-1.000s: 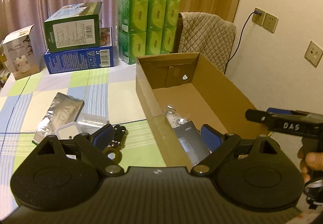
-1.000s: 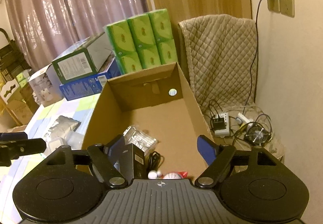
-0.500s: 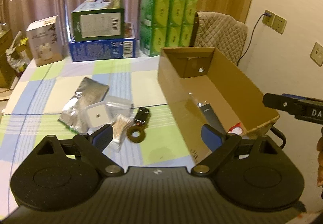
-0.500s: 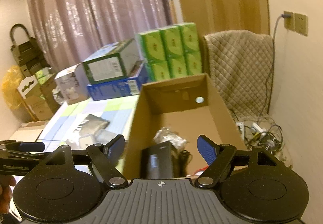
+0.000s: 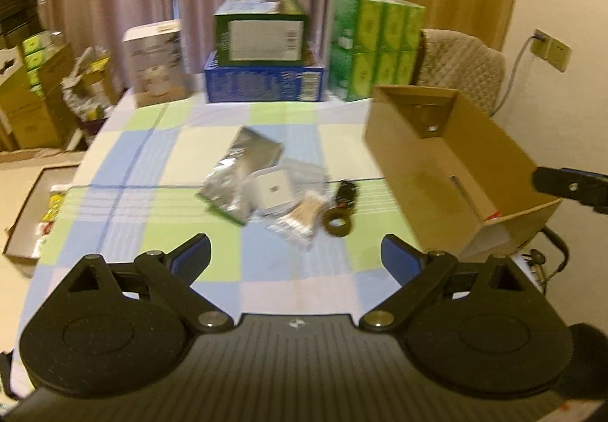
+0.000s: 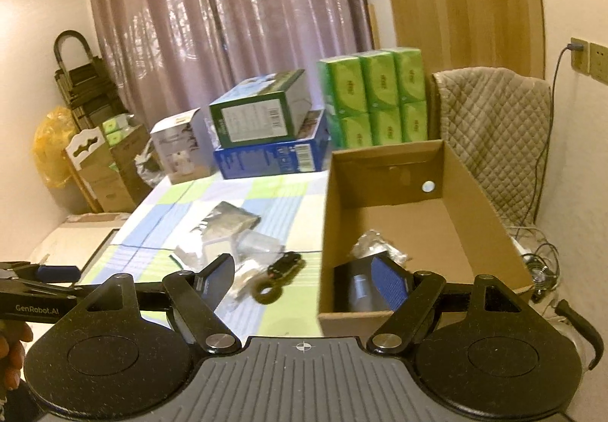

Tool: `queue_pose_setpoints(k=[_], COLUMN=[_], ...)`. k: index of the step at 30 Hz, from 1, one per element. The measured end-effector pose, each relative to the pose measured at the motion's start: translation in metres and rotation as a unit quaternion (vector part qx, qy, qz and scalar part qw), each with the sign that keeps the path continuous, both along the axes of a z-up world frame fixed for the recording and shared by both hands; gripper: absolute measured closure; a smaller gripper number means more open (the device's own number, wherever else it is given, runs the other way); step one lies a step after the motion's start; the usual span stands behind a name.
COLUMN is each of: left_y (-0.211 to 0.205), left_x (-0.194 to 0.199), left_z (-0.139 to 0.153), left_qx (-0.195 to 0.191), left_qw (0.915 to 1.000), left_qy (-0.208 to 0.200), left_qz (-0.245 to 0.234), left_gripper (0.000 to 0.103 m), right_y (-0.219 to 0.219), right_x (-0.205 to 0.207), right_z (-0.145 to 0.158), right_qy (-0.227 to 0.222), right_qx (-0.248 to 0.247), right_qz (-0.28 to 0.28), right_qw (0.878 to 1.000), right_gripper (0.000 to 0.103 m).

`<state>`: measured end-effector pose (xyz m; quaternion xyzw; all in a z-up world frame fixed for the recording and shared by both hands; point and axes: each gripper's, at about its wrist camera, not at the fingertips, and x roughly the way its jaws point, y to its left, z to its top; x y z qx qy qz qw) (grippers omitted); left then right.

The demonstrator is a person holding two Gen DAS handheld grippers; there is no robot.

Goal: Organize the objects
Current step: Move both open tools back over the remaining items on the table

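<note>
An open cardboard box [image 5: 437, 171] [image 6: 475, 209] sits at the table's right edge; inside lie a dark box [image 6: 357, 285] and a crinkled clear bag [image 6: 376, 245]. Loose on the checked cloth are a silver foil pouch [image 5: 243, 171] [image 6: 228, 222], a small white box [image 5: 273, 190], a bag of cotton swabs [image 5: 304, 213], a black key fob [image 5: 345, 192] [image 6: 285, 266] and a dark ring [image 5: 336, 226] [image 6: 268, 294]. My left gripper [image 5: 296, 254] is open above the cloth's near part, empty. My right gripper [image 6: 304, 275] is open and empty, near the box's front left corner.
Stacked green and blue cartons [image 5: 262, 53], green tissue packs [image 5: 376, 42] and a white carton [image 5: 155, 64] line the table's far edge. A quilted chair [image 6: 494, 125] stands behind the box. Cardboard boxes [image 5: 30, 95] and a floor tray [image 5: 34, 209] lie left; cables [image 6: 539, 262] right.
Both grippers have pulled back and up from the cardboard box. The left view has swung left over the loose items on the cloth. Both stay open and empty.
</note>
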<state>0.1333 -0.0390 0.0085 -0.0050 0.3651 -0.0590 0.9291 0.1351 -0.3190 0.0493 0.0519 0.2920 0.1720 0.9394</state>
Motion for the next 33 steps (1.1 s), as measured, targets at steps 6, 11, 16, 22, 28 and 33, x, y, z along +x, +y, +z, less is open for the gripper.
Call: queue_pose_setpoints(k=[6, 11, 16, 22, 28, 33], left_y=[0.039, 0.057, 0.062, 0.060, 0.062, 0.064], left_x=[-0.009, -0.006, 0.002, 0.021, 0.051, 0.077], left_z=[-0.012, -0.023, -0.036, -0.056, -0.078, -0.098], left_qx=[0.013, 0.016, 0.018, 0.016, 0.005, 0.009], left_qw=[0.9995, 0.9991, 0.9992, 0.9994, 0.9991, 0.9985], left_qy=[0.007, 0.014, 0.019, 0.029, 0.042, 0.054], left_qz=[0.028, 0.036, 0.029, 0.012, 0.008, 0.000], left_gripper=[0.008, 0.008, 0.008, 0.008, 0.008, 0.008], right_y=[0.023, 0.047, 0.067, 0.082, 0.096, 0.107], right_x=[-0.009, -0.011, -0.005, 0.009, 0.036, 0.061], right_z=[-0.011, -0.023, -0.045, -0.075, -0.105, -0.129], right_qy=[0.002, -0.003, 0.002, 0.023, 0.036, 0.042], right_qx=[-0.001, -0.014, -0.030, -0.032, -0.043, -0.055], right_qz=[0.023, 0.050, 0.062, 0.066, 0.065, 0.068], right_qw=[1.000, 0.999, 0.998, 0.997, 0.996, 0.995], right_gripper=[0.027, 0.027, 0.027, 0.027, 0.027, 0.031])
